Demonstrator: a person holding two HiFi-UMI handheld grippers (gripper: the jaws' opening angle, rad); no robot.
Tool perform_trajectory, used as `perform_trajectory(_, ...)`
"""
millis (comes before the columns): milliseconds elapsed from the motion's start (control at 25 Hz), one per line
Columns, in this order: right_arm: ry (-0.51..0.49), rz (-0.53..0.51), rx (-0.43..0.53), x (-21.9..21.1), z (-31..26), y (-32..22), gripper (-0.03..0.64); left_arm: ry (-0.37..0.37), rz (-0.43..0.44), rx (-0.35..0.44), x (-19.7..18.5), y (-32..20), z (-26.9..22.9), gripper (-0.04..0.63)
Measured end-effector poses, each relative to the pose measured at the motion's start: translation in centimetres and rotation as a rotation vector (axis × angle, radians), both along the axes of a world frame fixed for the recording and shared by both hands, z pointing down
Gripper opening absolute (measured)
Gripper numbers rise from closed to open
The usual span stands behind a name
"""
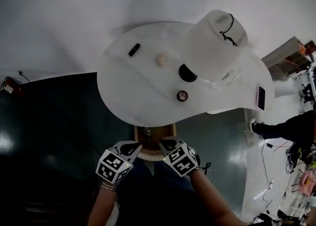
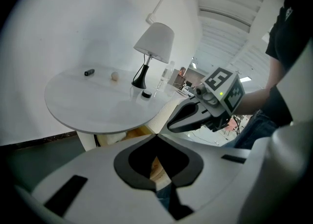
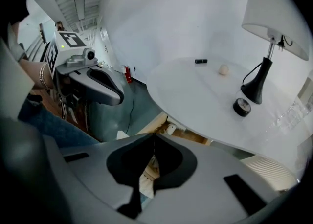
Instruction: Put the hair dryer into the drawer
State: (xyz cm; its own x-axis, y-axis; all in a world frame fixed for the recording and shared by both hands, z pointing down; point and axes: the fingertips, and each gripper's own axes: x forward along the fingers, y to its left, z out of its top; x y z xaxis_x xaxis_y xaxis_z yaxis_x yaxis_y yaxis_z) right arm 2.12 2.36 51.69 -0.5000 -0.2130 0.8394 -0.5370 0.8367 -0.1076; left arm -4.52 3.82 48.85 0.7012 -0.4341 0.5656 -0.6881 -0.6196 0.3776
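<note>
A white lamp (image 1: 212,47) on a black foot is seen towards the far right of the rounded white worktop (image 1: 128,87). A small black oblong (image 1: 134,49) lies near the far left edge, and a pale ball (image 1: 160,60) just right of it. A round black disc (image 1: 182,95) sits in front of the lamp's foot. A dark flat slab (image 1: 261,97) rests at the right edge. Clear glassware beside the lamp is too faint to be told apart. A dark green floor (image 1: 54,131) is seen to the left, and cables (image 1: 276,146) trail on the pale floor to the right.

Under the near edge of the worktop a wood-lined drawer (image 1: 154,133) is seen, partly covered by the worktop's overhang and by both claws held in front of it.

The hair dryer cannot be picked out in any view. Only a small white object (image 3: 169,129) is glimpsed inside the wooden opening, too small to be named.

The left claw (image 2: 155,137) is pressed together, with nothing between its jaws; wood and blue cloth show through the gap behind the tips. The right claw (image 3: 152,137) is likewise pressed together and empty. Both are held side by side, apart, just short of the near edge.
</note>
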Motion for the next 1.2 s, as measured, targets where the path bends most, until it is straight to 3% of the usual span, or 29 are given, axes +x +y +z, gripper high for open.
perform_trajectory(320,-0.088,-0.007,0.064,0.3,-3.3,-1.2,0.018,-0.009,-0.021,0.057,0.2,-1.2,-2.1,0.015)
perform_trajectory(640,-0.168,-0.024,0.068,1.1,-5.8,-2.0,0.018,-0.023,-0.049,0.076,1.2,-1.7,-3.6,0.015)
perform_trajectory(920,-0.241,-0.059,0.094,1.9,-7.9,-3.0,0.018,0.040,-0.155,0.084,2.6,-1.6,-5.1,0.015)
perform_trajectory(1200,-0.291,-0.103,0.114,3.1,-9.5,-3.9,0.018,0.029,-0.246,0.124,3.2,-2.5,-6.5,0.015)
